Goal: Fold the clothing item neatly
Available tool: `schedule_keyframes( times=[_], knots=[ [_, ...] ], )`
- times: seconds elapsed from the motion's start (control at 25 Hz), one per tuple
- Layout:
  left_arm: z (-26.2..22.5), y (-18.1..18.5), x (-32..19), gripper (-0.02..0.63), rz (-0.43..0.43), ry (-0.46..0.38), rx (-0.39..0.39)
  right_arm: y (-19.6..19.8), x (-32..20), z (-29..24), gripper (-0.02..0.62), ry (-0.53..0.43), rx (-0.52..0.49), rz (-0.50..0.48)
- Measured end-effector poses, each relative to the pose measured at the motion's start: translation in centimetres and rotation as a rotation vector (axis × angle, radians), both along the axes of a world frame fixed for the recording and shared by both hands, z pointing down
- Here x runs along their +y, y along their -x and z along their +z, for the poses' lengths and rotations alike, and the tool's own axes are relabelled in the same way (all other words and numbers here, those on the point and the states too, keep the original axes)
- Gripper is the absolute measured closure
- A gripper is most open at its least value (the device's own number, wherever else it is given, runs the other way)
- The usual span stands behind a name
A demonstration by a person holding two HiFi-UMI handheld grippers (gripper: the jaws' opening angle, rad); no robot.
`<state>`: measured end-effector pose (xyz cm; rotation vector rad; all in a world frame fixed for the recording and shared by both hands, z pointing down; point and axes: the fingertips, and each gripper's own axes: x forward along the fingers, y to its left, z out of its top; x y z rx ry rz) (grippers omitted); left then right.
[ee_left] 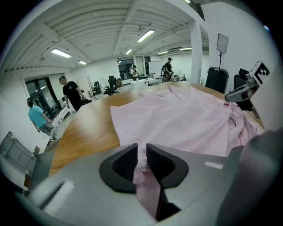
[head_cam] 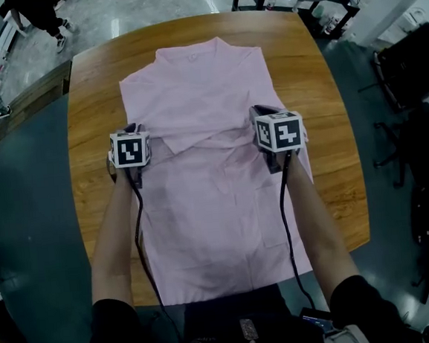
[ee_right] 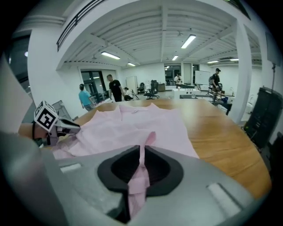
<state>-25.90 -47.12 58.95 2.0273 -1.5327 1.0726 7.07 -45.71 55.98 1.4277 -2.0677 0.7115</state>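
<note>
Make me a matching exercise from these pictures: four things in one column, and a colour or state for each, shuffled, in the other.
1. shirt
2. table
3. left gripper
4. right gripper

A. jaws shut on the shirt's right side
B. brown wood
C. pink
D. jaws shut on the shirt's left side

Pairs: 1-C, 2-B, 3-D, 4-A

Right gripper [ee_right: 141,155]: jaws pinched on a thin fold of the pink shirt [ee_right: 146,123]. Shirt lies spread on the wooden table [ee_right: 221,141]. Left gripper [ee_right: 73,127] sits at the shirt's left edge. People [ee_right: 116,90] stand far back.
</note>
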Motion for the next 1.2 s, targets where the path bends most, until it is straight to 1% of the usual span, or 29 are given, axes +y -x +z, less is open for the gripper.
schedule_keyframes(
  times=[0.12, 0.16, 0.24, 0.32, 0.4, 0.48, 0.56, 0.72, 0.84, 1.0, 1.08, 1.2],
  knots=[
    [-1.0, -0.5, 0.8, 0.539, -0.014, -0.023, 0.014, 3.8, 0.6, -0.4, 0.566, -0.015, -0.068, -0.158],
    [-1.4, -0.8, 1.1, 0.545, -0.013, -0.03, 0.014, 5.0, 1.1, -0.1, 0.566, -0.005, -0.068, -0.214],
    [-1.9, -1.1, 1.9, 0.549, -0.017, -0.035, 0.007, 6.4, 1.8, 1.1, 0.566, 0.037, -0.011, -0.301],
    [-2.1, -1.1, 2.9, 0.551, -0.035, -0.029, 0.003, 6.4, 2.4, 2.6, 0.566, 0.092, 0.042, -0.346],
    [-2.5, -1.1, 4.2, 0.551, -0.049, -0.02, 0.006, 5.9, 2.6, 3.3, 0.566, 0.116, 0.032, -0.346],
    [-3.4, -1.4, 5.9, 0.554, -0.052, -0.025, 0.013, 5.5, 2.6, 2.6, 0.566, 0.104, -0.006, -0.326],
    [-4.5, -1.9, 7.7, 0.555, -0.058, -0.039, 0.03, 5.5, 2.9, 0.8, 0.566, 0.067, -0.042, -0.322],
    [-6.6, -3.2, 11.2, 0.569, -0.062, -0.068, 0.072, 5.4, 5.2, -3.4, 0.568, -0.024, -0.124, -0.353],
    [-7.8, -3.8, 14.2, 0.575, -0.036, -0.075, 0.088, 5.1, 7.9, -6.8, 0.573, -0.1, -0.175, -0.371],
    [-8.1, -3.9, 18.6, 0.575, -0.022, -0.073, 0.121, 4.6, 12.6, -9.9, 0.579, -0.162, -0.243, -0.361],
    [-8.2, -4.0, 20.5, 0.575, -0.023, -0.081, 0.145, 4.0, 15.1, -11.2, 0.581, -0.19, -0.247, -0.356],
    [-8.1, -4.1, 23.9, 0.575, -0.027, -0.09, 0.182, 2.9, 19.3, -12.1, 0.583, -0.215, -0.221, -0.336]
  ],
)
